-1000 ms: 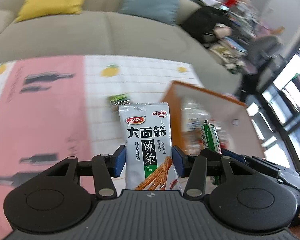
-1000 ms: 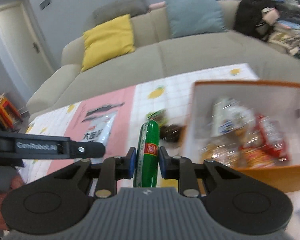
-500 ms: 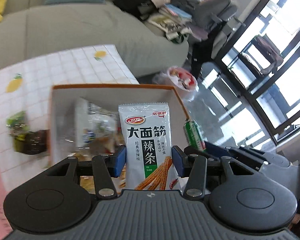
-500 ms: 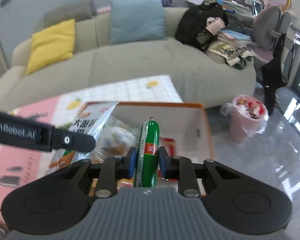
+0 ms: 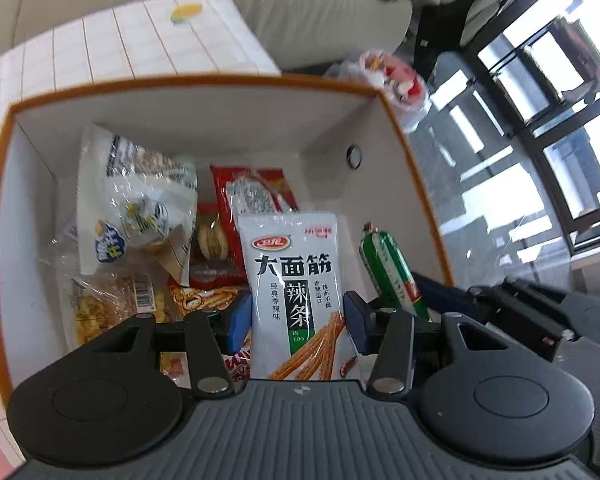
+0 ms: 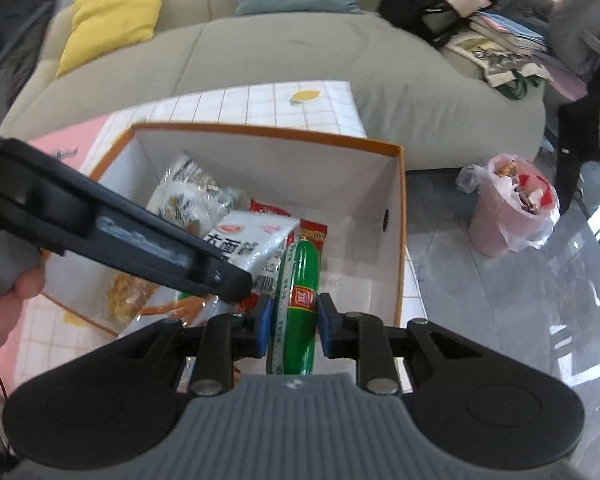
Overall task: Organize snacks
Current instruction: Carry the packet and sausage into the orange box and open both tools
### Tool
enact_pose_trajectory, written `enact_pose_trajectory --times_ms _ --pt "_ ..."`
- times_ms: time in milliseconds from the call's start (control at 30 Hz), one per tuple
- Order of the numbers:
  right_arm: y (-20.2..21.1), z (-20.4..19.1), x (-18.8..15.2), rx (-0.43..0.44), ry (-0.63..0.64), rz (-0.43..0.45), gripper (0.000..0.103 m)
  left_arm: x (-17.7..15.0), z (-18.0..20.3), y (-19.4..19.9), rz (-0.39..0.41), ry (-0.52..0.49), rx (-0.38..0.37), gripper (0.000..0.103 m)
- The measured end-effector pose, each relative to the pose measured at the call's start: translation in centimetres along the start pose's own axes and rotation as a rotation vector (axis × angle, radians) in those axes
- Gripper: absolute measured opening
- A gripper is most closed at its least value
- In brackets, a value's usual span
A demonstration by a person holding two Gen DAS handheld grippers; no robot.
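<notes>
My left gripper (image 5: 296,320) is shut on a white spicy-strip snack packet (image 5: 296,288), held upright over the orange-rimmed white box (image 5: 204,116). My right gripper (image 6: 294,316) is shut on a green sausage (image 6: 298,300), also over the box (image 6: 268,160). In the left wrist view the sausage (image 5: 392,268) shows just right of the packet. In the right wrist view the packet (image 6: 248,244) hangs left of the sausage, partly hidden by the left gripper's black body. Several snack bags (image 5: 136,200) lie in the box.
The box stands at the right end of a table with a white checked and pink cloth (image 6: 240,100). Behind it is a beige sofa (image 6: 300,52) with yellow and blue cushions. A pink bin with a plastic bag (image 6: 512,208) stands on the shiny floor to the right.
Both grippers have swung right from over the tablecloth to above the box and tilted downward, each still holding its snack. The box interior now fills both views.
</notes>
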State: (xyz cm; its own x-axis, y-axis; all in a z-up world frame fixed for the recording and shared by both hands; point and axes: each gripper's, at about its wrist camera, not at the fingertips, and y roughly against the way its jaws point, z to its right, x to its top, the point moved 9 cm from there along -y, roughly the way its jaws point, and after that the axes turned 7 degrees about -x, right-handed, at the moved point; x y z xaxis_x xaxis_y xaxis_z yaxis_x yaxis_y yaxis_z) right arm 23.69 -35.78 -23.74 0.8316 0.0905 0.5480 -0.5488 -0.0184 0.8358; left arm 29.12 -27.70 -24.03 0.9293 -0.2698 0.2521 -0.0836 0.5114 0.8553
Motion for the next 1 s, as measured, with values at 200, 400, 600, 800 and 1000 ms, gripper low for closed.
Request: enact_pose_trajectory --times_ms 200,400,600,800,1000 --pt "-2.1 -0.4 -0.2 -0.001 0.085 -0.06 0.021 -0.1 -0.4 -1.8 -0.041 0.01 0.011 0.056" --pt "-3.6 0.2 -1.0 -0.027 0.11 -0.148 0.021 0.0 -0.2 -1.9 -0.071 -0.006 0.023 0.058" --pt "-4.2 1.0 -1.8 -0.044 0.106 -0.197 0.021 -0.6 0.2 -2.1 -0.101 -0.018 -0.002 0.065" --pt "-4.0 1.1 -1.7 -0.037 0.111 -0.202 0.021 -0.8 0.8 -1.7 -0.12 -0.041 -0.051 0.071" --pt "-3.9 1.4 -1.4 -0.021 0.087 -0.208 0.021 -0.7 0.6 -1.2 -0.129 -0.002 -0.111 0.075"
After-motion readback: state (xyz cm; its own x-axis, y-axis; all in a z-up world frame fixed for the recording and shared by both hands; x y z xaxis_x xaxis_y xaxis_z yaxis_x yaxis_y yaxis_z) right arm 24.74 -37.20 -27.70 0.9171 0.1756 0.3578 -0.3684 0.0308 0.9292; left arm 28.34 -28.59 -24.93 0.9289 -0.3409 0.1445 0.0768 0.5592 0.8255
